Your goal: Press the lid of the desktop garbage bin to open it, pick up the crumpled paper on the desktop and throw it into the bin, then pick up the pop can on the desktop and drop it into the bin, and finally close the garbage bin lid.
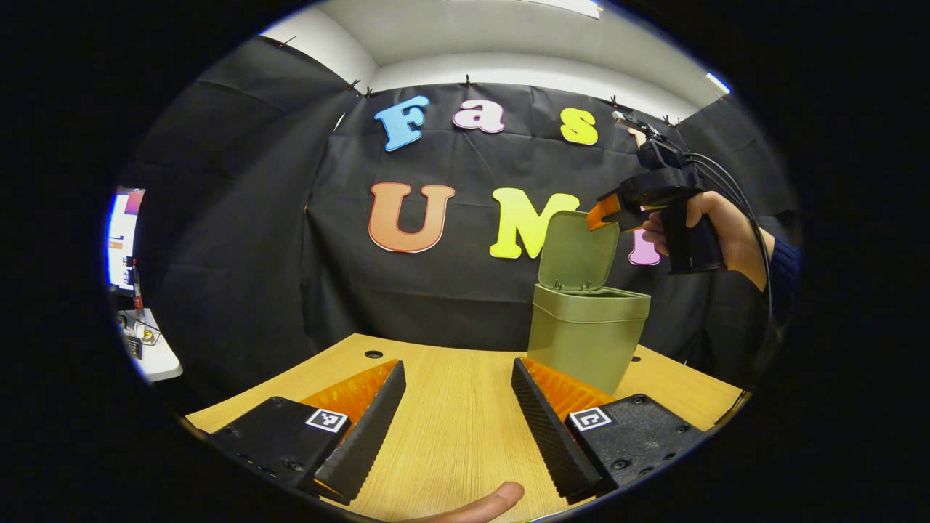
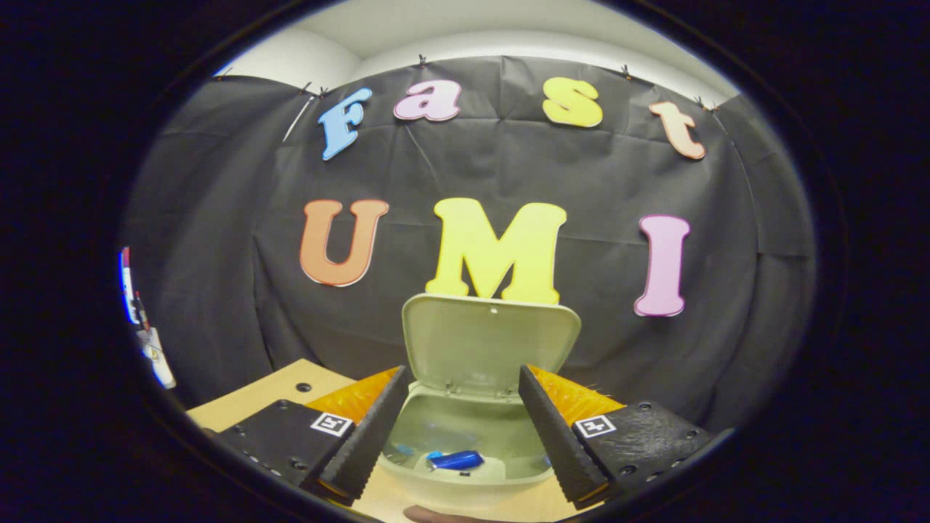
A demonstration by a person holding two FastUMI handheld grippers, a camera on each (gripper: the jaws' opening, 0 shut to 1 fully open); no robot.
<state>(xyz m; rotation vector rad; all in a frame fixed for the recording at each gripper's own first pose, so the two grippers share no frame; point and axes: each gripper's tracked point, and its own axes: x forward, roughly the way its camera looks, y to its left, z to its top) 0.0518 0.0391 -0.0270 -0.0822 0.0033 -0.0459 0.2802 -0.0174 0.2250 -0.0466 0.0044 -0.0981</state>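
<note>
An olive-green desktop bin (image 1: 587,341) stands on the wooden table (image 1: 450,407), its lid (image 1: 577,253) swung upright. In the left gripper view, my left gripper (image 1: 458,418) hovers open over bare table, left of the bin. The right gripper (image 1: 609,211), held by a hand (image 1: 719,225), hangs beside the top of the lid. In the right gripper view, my right gripper (image 2: 458,428) is open above the bin's mouth (image 2: 465,443), facing the raised lid (image 2: 490,345). A blue pop can (image 2: 455,460) lies inside the bin on something pale, likely the paper.
Black cloth walls close in behind the table. A white side desk (image 1: 149,349) with a screen (image 1: 122,236) sits far left. Cable holes (image 1: 373,354) dot the tabletop. A fingertip (image 1: 487,503) shows at the bottom edge.
</note>
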